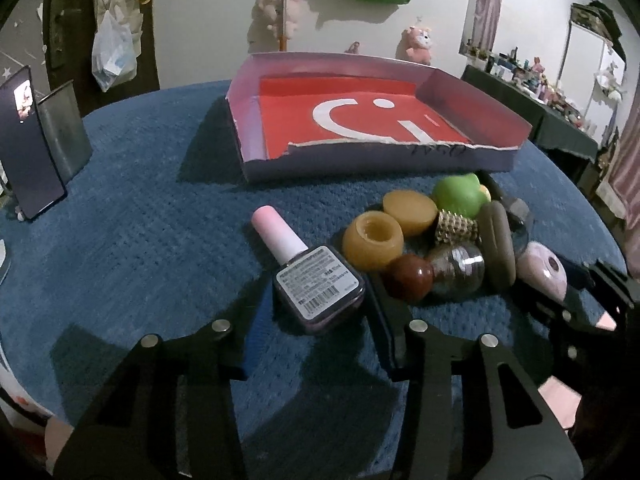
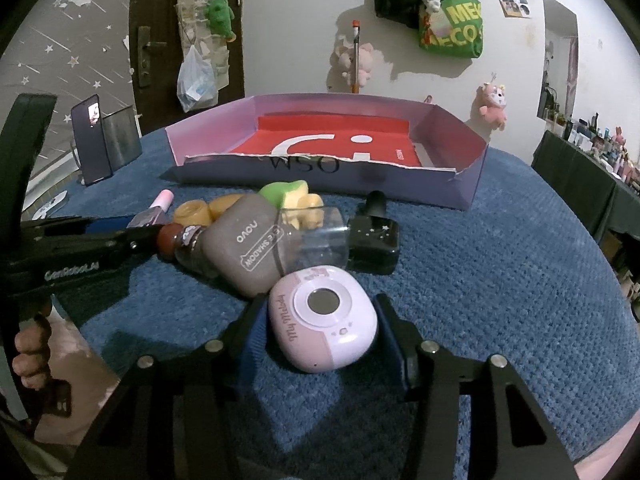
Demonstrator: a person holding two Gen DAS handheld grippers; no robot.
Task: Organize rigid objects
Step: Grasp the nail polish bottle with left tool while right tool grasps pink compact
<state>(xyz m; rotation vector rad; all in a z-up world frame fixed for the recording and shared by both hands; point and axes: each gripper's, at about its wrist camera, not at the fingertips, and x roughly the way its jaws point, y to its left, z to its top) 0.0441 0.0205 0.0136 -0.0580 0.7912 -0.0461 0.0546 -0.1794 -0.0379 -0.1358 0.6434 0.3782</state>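
Note:
A nail polish bottle [image 1: 318, 284] with a pink cap lies on the blue cloth, and my left gripper [image 1: 316, 300] is shut on its square base. A rounded pink case [image 2: 322, 316] sits between the pads of my right gripper [image 2: 322, 312], which is shut on its sides. Between the two lies a pile: an orange ring [image 1: 372, 242], an orange disc [image 1: 410, 208], a green toy [image 1: 460, 194], a brown ball [image 1: 410, 278], a grey eye shadow compact [image 2: 248, 248], a clear cup [image 2: 316, 240] and a black bottle [image 2: 374, 240]. Behind them stands an open box [image 1: 360, 160] with a red floor and nothing in it.
A phone [image 1: 28, 144] leans upright at the far left beside a metal holder [image 1: 64, 132]. A person's hand [image 2: 32, 348] grips the left tool's handle. The blue cloth [image 1: 160, 200] covers the round table, whose edge curves away on both sides.

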